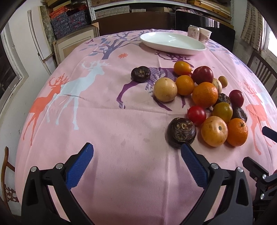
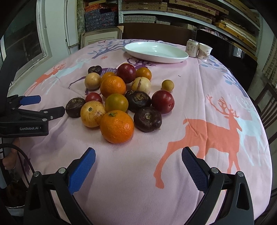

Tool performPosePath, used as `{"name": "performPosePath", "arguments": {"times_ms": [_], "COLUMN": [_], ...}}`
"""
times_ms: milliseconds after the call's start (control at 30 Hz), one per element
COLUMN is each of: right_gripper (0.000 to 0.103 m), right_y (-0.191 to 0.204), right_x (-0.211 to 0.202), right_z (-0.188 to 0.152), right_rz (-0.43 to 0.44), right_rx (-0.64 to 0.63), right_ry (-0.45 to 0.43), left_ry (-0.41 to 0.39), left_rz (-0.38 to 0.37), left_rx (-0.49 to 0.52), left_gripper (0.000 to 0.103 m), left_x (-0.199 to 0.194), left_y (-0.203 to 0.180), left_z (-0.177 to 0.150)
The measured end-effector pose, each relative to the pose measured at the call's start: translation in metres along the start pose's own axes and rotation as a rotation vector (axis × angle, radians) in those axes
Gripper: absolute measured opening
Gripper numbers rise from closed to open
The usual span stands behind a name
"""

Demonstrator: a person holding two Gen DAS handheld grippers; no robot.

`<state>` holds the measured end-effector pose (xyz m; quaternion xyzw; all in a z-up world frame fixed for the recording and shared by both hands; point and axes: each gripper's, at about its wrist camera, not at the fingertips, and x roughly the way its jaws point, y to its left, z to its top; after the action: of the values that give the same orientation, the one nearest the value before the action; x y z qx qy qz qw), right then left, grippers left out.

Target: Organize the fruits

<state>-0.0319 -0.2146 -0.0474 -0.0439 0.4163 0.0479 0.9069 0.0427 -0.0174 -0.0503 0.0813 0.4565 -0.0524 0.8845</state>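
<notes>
A pile of fruit (image 2: 121,97) lies on the pink deer tablecloth (image 2: 199,107): oranges, red plums, yellow round fruits and dark brown water chestnuts. One orange (image 2: 117,126) sits nearest my right gripper (image 2: 138,156), which is open and empty above the cloth. In the left wrist view, a dark chestnut (image 1: 181,132) lies just beyond the right finger of my left gripper (image 1: 136,151), also open and empty. Another chestnut (image 1: 140,74) lies apart on the left of the pile. An empty white oval plate (image 1: 172,43) stands at the far side.
A drink can (image 2: 192,48) and a paper cup (image 2: 204,51) stand right of the plate (image 2: 155,52). Wooden chairs (image 1: 263,69) flank the table. Shelves with boxes (image 2: 164,10) fill the back wall. Bare cloth (image 1: 83,107) covers the table's left and near parts.
</notes>
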Motion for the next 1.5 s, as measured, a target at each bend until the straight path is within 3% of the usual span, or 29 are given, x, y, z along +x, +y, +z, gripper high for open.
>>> {"name": "performPosePath", "arguments": {"times_ms": [800,1500], "right_gripper": [0.100,0.100], "right_y": [-0.016,-0.015], "right_x": [-0.005,-0.001], "right_z": [0.000,0.001], "right_rz": [0.018,0.011], "right_rx": [0.123,0.127], "right_ry": [-0.017,-0.007], "left_ry": [0.026,0.039], "left_rz": [-0.008,-0.010], "left_rx": [-0.003,-0.013], "left_gripper": [0.099,0.099], "left_x": [-0.004,0.000], "left_y": [-0.005,-0.005], "left_z": [-0.010,-0.012]}}
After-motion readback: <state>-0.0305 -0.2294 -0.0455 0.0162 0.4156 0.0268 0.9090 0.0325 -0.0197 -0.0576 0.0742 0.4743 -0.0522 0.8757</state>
